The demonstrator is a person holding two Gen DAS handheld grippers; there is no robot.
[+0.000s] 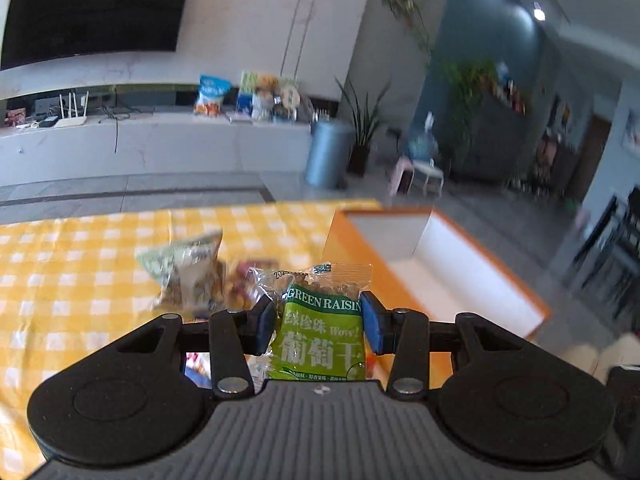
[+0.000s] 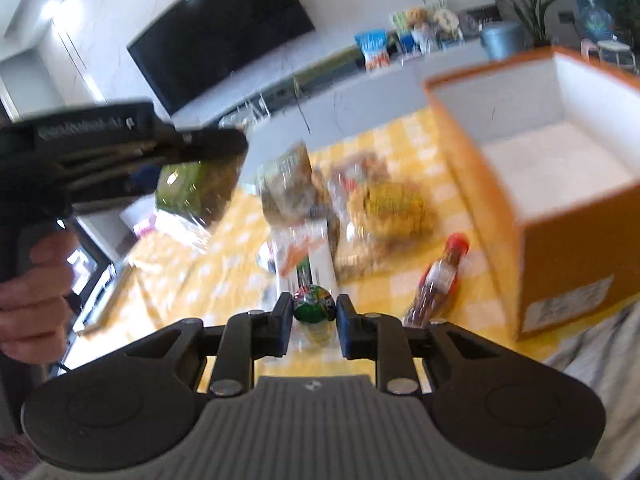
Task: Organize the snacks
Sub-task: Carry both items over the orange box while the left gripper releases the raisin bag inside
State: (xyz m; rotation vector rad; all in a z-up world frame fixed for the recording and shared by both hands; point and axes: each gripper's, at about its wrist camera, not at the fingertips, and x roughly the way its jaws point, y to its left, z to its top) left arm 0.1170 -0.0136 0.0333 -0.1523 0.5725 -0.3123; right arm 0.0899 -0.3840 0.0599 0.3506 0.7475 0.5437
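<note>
Yellow-checked cloth covers the bench (image 1: 80,248). Left tool (image 1: 319,322) clamps a green raisin packet (image 1: 322,332) at lower centre; right tool (image 2: 313,326) pinches a small round snack (image 2: 314,309). Slippery film could slide free short of the orange box (image 2: 560,216).

left claw (image 1: 319,320): pads clamped on green raisin packet (image 1: 322,336), held above worktop | yellow checked cloth (image 1: 80,264) | blurred snack bag (image 1: 188,276) left of packet | orange box (image 1: 436,264), open, white inside, at right
</note>
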